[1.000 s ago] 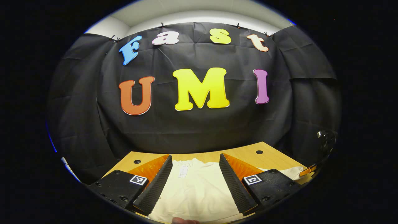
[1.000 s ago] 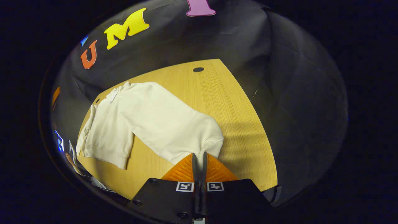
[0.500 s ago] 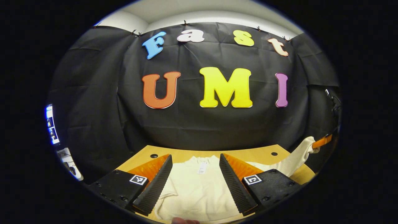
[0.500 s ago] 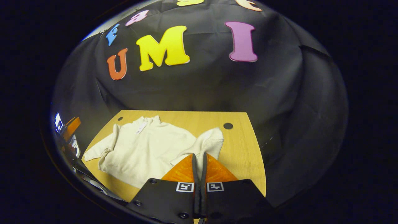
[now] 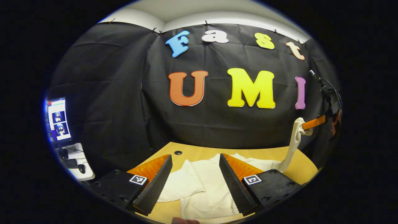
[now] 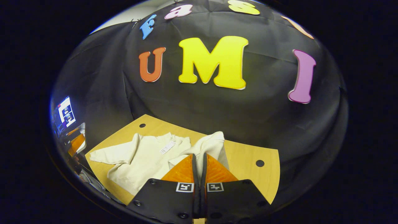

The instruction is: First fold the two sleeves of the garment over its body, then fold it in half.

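At the bottom of the right gripper view, my right gripper [image 6: 199, 161] has its two orange fingers pinched tight on the cuff end of one sleeve [image 6: 211, 144], so that hand is clamped on cloth and carrying it. From the left gripper view you can see that same sleeve hanging at the right edge of the frame, strung up from the table in a long limp strip with the orange finger at its top. My left gripper [image 5: 196, 177] sits at the bottom of its own view with the fingers spread wide and nothing between them, just hovering over the garment [image 5: 211, 186]. The garment is a cream sweater lying on the wooden table [image 6: 242, 155], lower centre in both views, with its other sleeve [image 6: 107, 154] stretched flat toward the lower left of the right gripper view and a small tag [image 6: 167, 147] near the collar. My read on handling: it's soft, light knit, zero stiffness, so it droops and bunches wherever it isn't held. The ribbed cuff looks like the best spot to grab, thicker and less likely to slip out. I'd guess laying the sleeve down slowly matters, or it'll land crumpled across the body.
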### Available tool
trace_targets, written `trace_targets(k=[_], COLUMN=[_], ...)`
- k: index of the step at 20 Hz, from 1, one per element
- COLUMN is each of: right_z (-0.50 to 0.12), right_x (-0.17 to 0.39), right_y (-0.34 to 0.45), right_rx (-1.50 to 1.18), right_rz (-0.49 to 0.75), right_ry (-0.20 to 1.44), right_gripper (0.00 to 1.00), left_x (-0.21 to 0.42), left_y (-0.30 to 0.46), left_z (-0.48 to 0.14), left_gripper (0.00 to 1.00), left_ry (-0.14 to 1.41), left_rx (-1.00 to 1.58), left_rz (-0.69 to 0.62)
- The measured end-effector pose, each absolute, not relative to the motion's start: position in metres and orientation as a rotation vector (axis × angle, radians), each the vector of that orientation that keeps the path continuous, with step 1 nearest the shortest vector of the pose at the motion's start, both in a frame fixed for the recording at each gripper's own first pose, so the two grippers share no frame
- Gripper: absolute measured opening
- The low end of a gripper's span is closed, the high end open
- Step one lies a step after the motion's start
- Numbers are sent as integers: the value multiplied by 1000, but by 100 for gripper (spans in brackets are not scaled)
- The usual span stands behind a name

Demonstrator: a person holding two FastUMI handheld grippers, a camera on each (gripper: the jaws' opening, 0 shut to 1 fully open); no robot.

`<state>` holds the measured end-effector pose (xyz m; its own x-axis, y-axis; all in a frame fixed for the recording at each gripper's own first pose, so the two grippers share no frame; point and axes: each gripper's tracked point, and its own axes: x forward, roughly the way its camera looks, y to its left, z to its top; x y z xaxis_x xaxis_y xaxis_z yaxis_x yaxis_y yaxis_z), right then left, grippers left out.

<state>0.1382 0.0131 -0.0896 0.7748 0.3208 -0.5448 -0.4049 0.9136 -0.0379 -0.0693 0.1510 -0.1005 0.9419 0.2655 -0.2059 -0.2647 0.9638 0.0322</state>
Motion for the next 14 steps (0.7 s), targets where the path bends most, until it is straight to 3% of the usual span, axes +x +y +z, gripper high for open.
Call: trace_targets(k=[9, 14], right_z=[-144, -220], right_x=[168, 183], right_y=[151, 210], right_rx=[-246, -295], right_rz=[560, 597], right_ry=[613, 704], right_gripper=[1, 1], left_x=[-108, -120], left_y=[216, 238], left_z=[-107, -119], left_gripper=[96, 96], left_ry=[243, 271], left_rx=[-5, 1], left_rz=[388, 428])
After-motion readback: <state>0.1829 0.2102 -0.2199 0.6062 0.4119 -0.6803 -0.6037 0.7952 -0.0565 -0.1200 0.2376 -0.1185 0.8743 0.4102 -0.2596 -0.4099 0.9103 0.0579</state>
